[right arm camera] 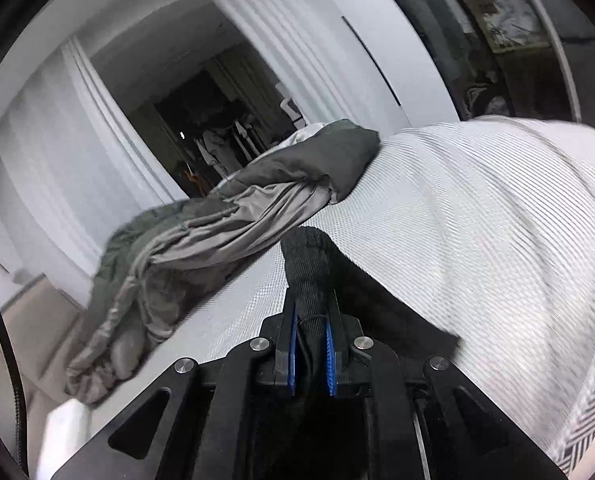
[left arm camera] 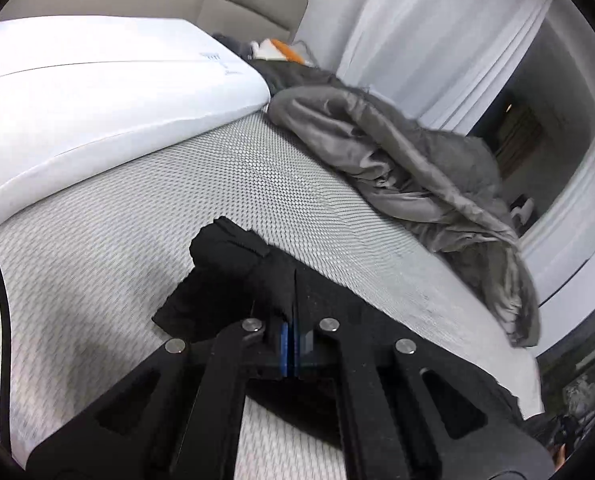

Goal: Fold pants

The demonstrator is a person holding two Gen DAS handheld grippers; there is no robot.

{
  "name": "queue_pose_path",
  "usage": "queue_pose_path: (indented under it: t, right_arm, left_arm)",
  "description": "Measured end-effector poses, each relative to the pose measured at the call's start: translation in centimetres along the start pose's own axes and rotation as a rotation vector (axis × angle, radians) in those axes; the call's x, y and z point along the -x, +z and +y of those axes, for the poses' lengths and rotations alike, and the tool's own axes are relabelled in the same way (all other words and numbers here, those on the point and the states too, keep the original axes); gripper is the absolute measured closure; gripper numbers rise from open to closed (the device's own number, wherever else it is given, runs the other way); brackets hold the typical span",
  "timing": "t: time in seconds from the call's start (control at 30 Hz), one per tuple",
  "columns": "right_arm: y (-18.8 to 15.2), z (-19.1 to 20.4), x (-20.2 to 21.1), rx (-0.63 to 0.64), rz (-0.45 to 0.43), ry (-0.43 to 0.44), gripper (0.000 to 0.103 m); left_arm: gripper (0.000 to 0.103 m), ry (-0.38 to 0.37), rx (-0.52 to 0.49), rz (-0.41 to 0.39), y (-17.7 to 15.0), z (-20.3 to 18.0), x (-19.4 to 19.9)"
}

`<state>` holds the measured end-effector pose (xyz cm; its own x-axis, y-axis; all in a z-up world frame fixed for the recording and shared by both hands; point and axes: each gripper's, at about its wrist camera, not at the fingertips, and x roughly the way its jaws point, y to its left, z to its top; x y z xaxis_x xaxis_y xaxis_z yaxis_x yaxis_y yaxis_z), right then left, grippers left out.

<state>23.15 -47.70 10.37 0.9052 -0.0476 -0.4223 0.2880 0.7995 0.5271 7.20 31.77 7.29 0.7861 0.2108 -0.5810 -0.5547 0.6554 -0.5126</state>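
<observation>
Left tongs (left arm camera: 293, 280): clamped on pants (left arm camera: 233, 264).
Right tongs (right arm camera: 311, 312): clamped on pants.
Tip: lift both evenly above bed (left arm camera: 137, 220).

mattress (left arm camera: 177, 200) ahead bare; grey blanket (left arm camera: 417, 168) blocks far side, pillow (left arm camera: 97, 92) near

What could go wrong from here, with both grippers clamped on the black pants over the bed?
1. The left gripper holds only a thin edge of the black pants; it may slip out.
2. The right gripper pinches a thick bunched band, so layers could shift and skew the fold.
3. The grey blanket lies crumpled close by on the mattress; the pants might land on it.
</observation>
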Motion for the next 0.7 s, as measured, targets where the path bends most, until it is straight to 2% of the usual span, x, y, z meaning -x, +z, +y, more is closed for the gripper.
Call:
queue_pose_path:
  t: [0.07, 0.1, 0.13, 0.17, 0.23, 0.27, 0.3, 0.37, 0.43, 0.53, 0.6, 0.67, 0.7]
  right_arm:
    - [1.3, 2.5, -4.7, 0.035, 0.019, -0.053, 0.090]
    - [1.6, 3.1, -6.3, 0.037, 0.028, -0.070, 0.084]
    - [2.1, 4.2, -8.9, 0.051, 0.056, -0.091, 0.068]
    - [2.3, 4.7, -10.8, 0.062, 0.068, -0.111, 0.061]
    - [2.6, 5.3, -13.2, 0.078, 0.077, -0.141, 0.058]
    - [2.6, 5.5, -13.5, 0.073, 0.069, -0.143, 0.057]
    - [2.5, 5.5, -13.5, 0.073, 0.063, -0.130, 0.055]
    - [1.9, 5.8, -12.8, 0.106, 0.062, -0.101, 0.050]
    - [0.9, 5.4, -11.3, 0.134, 0.065, -0.068, 0.037]
    - [-0.6, 4.8, -8.7, 0.143, 0.081, -0.013, 0.029]
    - [-1.2, 4.7, -7.4, 0.160, 0.113, 0.031, 0.023]
    - [-1.9, 4.3, -5.9, 0.173, 0.153, 0.086, 0.022]
    - [-2.3, 4.0, -5.2, 0.176, 0.163, 0.097, 0.017]
  left_arm:
    - [0.102, 0.071, -0.024, 0.027, 1.9, -1.4, -4.1]
    - [0.097, 0.120, -0.055, 0.056, 2.6, -2.3, -6.3]
    - [0.092, 0.164, -0.087, 0.101, 3.2, -3.1, -8.7]
    - [0.085, 0.169, -0.097, 0.129, 3.6, -3.5, -10.4]
    - [0.074, 0.175, -0.114, 0.147, 3.9, -4.0, -11.9]
    - [0.062, 0.179, -0.133, 0.141, 3.9, -4.3, -12.1]
    - [0.041, 0.185, -0.146, 0.126, 3.8, -4.6, -11.9]
    - [0.024, 0.190, -0.142, 0.071, 4.0, -4.9, -11.3]
    - [0.024, 0.144, -0.137, 0.067, 4.0, -4.9, -10.1]
    - [0.024, 0.118, -0.144, 0.030, 2.9, -4.2, -6.9]
    - [0.024, 0.089, -0.124, 0.033, 1.6, -3.9, -5.1]
    - [0.024, 0.046, -0.104, 0.053, 0.0, -3.1, -3.3]
    - [0.024, 0.030, -0.078, 0.058, -1.1, -2.5, -2.4]
